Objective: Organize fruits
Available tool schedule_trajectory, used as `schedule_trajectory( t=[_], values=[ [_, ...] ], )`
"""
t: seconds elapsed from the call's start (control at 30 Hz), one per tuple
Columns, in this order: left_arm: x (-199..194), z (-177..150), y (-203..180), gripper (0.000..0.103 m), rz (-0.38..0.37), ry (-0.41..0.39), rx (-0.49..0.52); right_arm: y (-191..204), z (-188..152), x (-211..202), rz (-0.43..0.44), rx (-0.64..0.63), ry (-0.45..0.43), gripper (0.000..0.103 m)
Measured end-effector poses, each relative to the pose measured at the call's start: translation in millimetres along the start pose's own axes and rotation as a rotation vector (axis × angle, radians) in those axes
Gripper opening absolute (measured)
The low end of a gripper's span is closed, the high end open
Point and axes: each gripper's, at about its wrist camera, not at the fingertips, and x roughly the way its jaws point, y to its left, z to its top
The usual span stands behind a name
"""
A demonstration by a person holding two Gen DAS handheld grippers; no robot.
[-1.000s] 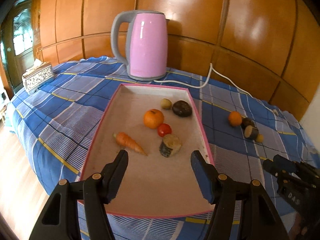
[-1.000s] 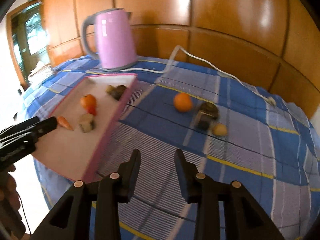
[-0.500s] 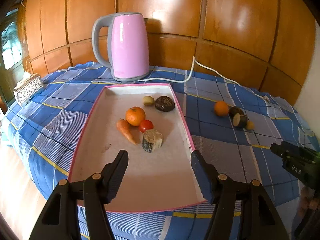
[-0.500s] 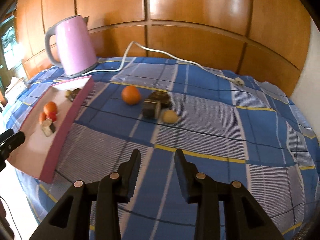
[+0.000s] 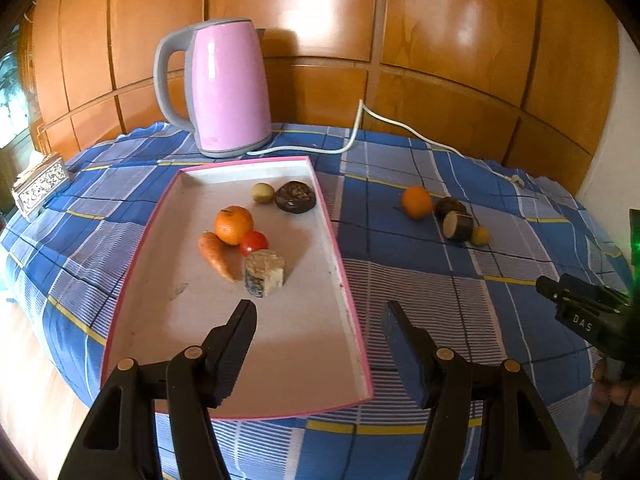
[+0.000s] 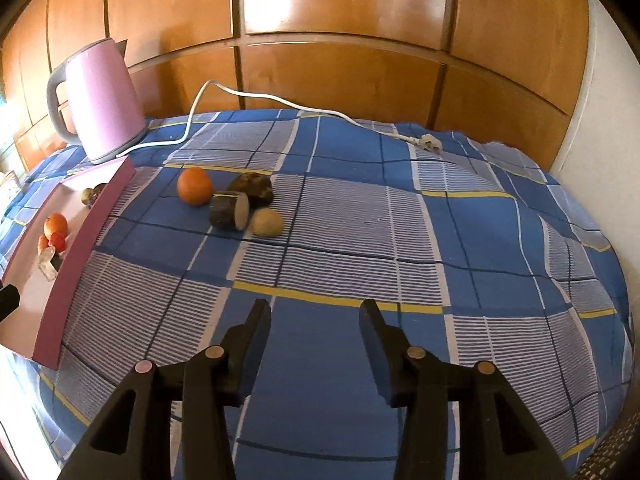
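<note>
I see the surface under a blue checked cloth [image 6: 400, 240], with wooden wall panels [image 6: 340, 12] behind it. At the back stands a pink kettle [image 5: 226, 88], its white cord [image 6: 280, 100] trailing across the cloth to a loose plug [image 6: 428, 142]. Just in front of the kettle lies a pink-rimmed tray [image 5: 340, 264]. Inside it I count an orange [image 5: 233, 225] touching a small red tomato [image 5: 253, 242], a carrot [image 5: 216, 257] beside them, a cut grey-skinned chunk [image 5: 264, 273] just in front of the tomato, and toward the far end a dark round fruit [image 5: 295, 197] next to a small yellowish one [image 5: 263, 193].

Right of the tray, on the cloth, sits a second orange [image 6: 195, 186], a dark lumpy fruit [image 6: 252, 187], a cut dark piece with a pale face [image 6: 230, 210] and a small tan fruit [image 6: 267, 222], all close together.

My left tongs [image 5: 318, 322] hover over the tray's near end, spread wide and empty. My right tongs [image 6: 315, 320] hang above bare cloth, well short of the loose fruit, parted and empty too. A patterned box [image 5: 38, 184] sits at the far left edge.
</note>
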Motion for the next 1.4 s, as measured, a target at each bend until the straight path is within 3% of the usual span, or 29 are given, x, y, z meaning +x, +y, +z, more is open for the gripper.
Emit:
schedule_trajectory(
  t=[0.47,0.53,0.6,1.07,1.33,1.4],
  values=[
    [8,-8,-40,0.066,-0.096,0.064,0.054,-36,-10,7,-0.061,0.086,0.005,0.047],
    [10,-12,-48,0.066,-0.112,0.080,0.069,-40,-12,9,-0.075,0.096,0.006,0.055],
    [10,-15,-56,0.066,-0.133,0.089,0.083,-43,-14,10,-0.078,0.104,0.008,0.069],
    [17,-20,-77,0.066,-0.246,0.139,0.106,-65,-18,11,-0.143,0.140,-0.034,0.075],
    [23,-14,-76,0.067,-0.232,0.147,0.116,-84,-21,13,-0.179,0.185,-0.037,0.075],
    [24,-7,-75,0.067,-0.197,0.127,0.119,-87,-22,13,-0.184,0.191,-0.034,0.075]
  ],
)
